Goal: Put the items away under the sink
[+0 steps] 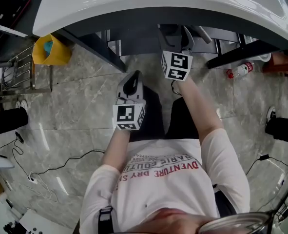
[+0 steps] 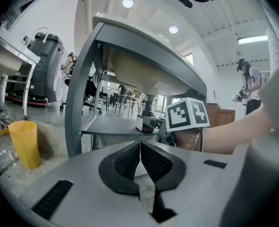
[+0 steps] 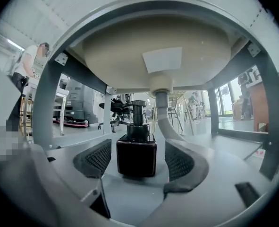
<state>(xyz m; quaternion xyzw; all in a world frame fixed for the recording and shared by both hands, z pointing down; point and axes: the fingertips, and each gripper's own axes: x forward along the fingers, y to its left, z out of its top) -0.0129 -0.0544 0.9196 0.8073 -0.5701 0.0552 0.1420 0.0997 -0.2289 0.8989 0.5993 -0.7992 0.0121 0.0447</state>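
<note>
A dark square bottle (image 3: 136, 148) with a pump neck stands upright on the grey shelf (image 3: 210, 141) under the sink basin (image 3: 163, 46). My right gripper (image 3: 137, 159) is open around the bottle, with a gap showing on each side. In the head view the right gripper (image 1: 182, 45) reaches under the white sink (image 1: 148, 4), its jaws hidden by the rim. My left gripper (image 2: 140, 162) is shut on nothing. It hovers lower over the floor (image 1: 132, 80) and points at the shelf (image 2: 113, 125).
Grey frame legs (image 2: 80, 93) hold up the sink, and a drain pipe (image 3: 161, 105) drops behind the bottle. A yellow cup (image 1: 51, 50) and a metal rack (image 1: 19, 72) stand to the left. A red-capped plastic bottle (image 1: 239, 71) lies on the floor at the right. Cables (image 1: 46, 167) trail across the tiles.
</note>
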